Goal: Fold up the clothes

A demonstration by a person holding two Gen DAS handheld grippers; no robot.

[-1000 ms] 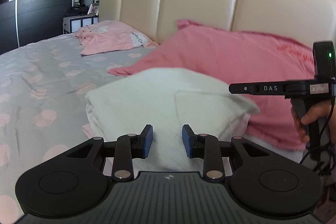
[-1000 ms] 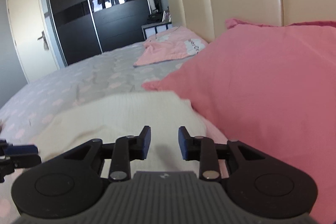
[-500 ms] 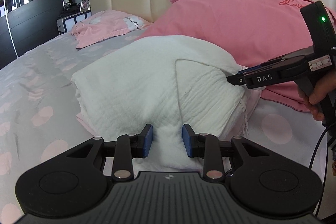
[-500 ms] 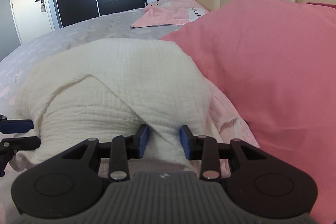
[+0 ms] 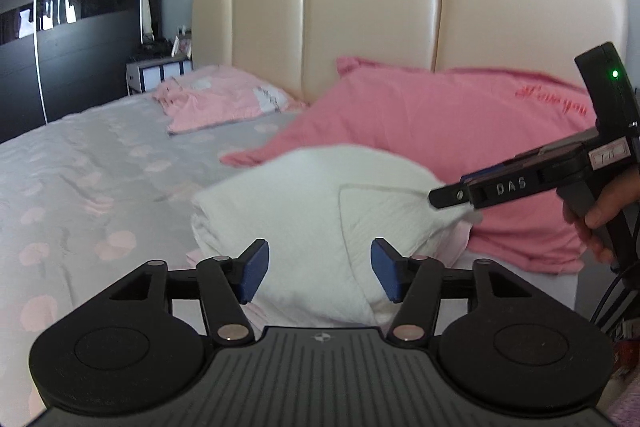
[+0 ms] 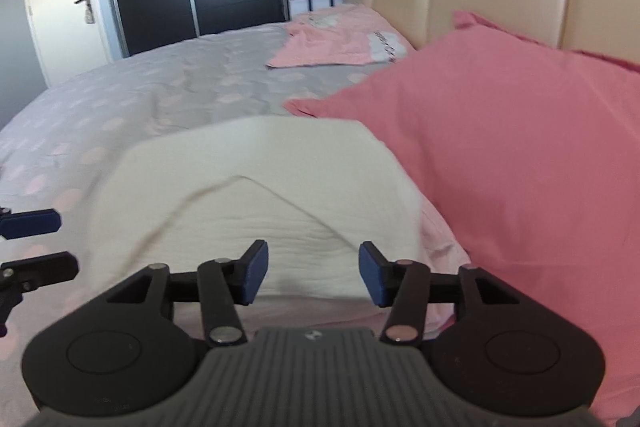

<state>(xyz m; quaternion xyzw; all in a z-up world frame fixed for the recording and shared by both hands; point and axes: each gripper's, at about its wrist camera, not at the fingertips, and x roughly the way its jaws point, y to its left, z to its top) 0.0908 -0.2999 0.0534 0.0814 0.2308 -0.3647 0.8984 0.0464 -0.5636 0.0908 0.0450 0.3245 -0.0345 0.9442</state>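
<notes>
- The left claw (image 5: 318,275) is held low and level, facing the headboard (image 5: 400,19); its blue pads (image 5: 254,275) stand wide apart and grip nothing, with the folded white garment (image 5: 304,211) lying just beyond them.
- The right claw (image 6: 312,273) likewise points forward over the garment (image 6: 256,187), jaws spread wide and empty.
- From the left wrist view, the right claw (image 5: 448,197) slants in from the right side, its tip at the garment's right corner; whether it touches the cloth cannot be told. The person's right hand (image 5: 600,215) wraps its handle.
- That tool's side reads "DAS", a green light glows on its upper block, and a small label beside it is illegible.
- The white garment rests on a pale pink cloth on the grey, pink-spotted bed (image 5: 80,187), next to a pink pillow (image 5: 460,131) with unreadable red embroidered script.
- A folded pink garment (image 5: 216,103) lies further back, near the headboard.
</notes>
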